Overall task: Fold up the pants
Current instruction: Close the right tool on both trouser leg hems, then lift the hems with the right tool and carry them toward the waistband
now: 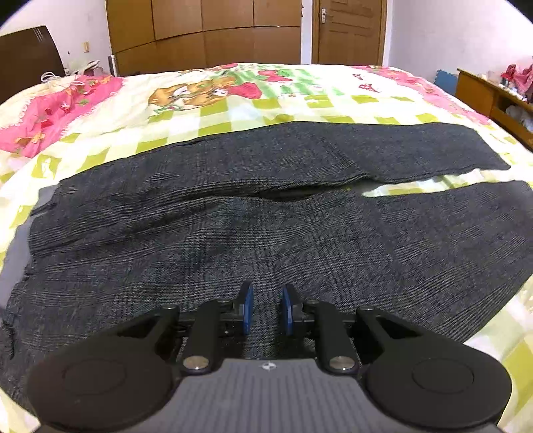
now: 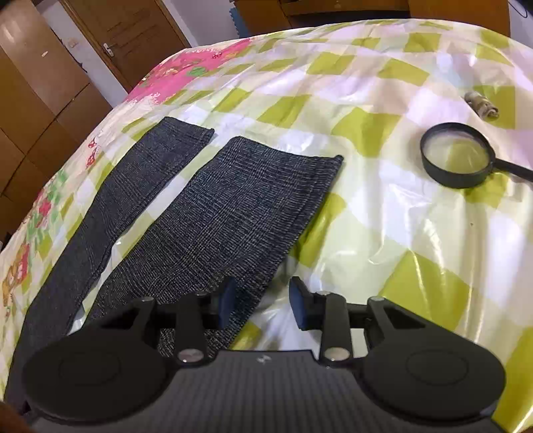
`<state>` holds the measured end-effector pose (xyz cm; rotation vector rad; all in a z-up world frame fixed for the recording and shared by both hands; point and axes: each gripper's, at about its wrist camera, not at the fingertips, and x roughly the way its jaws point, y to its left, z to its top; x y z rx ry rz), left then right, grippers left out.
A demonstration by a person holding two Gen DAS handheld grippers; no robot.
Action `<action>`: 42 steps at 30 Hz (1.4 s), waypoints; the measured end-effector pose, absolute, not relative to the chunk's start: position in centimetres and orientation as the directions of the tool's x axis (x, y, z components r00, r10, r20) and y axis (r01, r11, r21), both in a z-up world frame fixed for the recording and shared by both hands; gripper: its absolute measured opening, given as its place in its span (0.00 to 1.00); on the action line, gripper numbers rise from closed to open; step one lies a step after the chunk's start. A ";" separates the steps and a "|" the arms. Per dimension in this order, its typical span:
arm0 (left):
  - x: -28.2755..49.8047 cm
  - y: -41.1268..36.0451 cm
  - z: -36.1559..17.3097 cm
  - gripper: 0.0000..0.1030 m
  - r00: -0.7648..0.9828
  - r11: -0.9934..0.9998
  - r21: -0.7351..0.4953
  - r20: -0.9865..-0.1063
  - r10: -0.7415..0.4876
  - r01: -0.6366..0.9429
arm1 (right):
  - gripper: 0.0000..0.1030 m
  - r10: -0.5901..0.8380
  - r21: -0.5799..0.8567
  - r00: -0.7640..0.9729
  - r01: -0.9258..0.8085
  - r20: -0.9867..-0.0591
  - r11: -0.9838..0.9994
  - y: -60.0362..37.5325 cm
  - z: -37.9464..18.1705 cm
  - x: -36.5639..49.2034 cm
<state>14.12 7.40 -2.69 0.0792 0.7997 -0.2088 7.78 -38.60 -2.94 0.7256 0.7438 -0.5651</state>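
Grey-checked woven cloth, the pants (image 1: 266, 206), lies spread flat across a bed (image 1: 216, 113) covered in a glossy sheet of lime-green and white squares with pink borders and a cartoon print. The waist end is toward the left of the left wrist view, and the two legs run off to the right, parted by a narrow wedge of sheet.

Over the near, upper part of the garment hangs the left gripper (image 1: 266, 308). Its blue pads (image 1: 247, 308) stand a small way apart with nothing pinched between them; only the flat cloth shows through the gap, and whether the tips touch the fabric I cannot tell.

Down at the leg end is the right gripper (image 2: 263, 304), tilted toward the bed. Its fingers (image 2: 228, 301) are spread wider than the other pair, with nothing gripped. The near leg's outer edge runs down between them: the left finger sits over the cloth, the right finger over bare sheet just beside that edge. Both hems lie farther ahead, the near leg's hem being the broader one and the far leg lying beside it, apart.

Well off to the right on the sheet rests a black magnifying glass (image 2: 454, 160), and beyond it a small metallic object (image 2: 481, 105) too blurred to name. Brown wardrobe doors (image 1: 206, 33) and a door (image 1: 349, 31) stand behind the bed.
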 end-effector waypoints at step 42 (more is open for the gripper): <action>28.8 29.3 3.0 0.42 0.731 0.997 0.023 -0.681 -0.035 0.070 | 0.23 0.190 -0.077 0.669 -0.348 -0.719 0.934 -15.1 3.7 27.9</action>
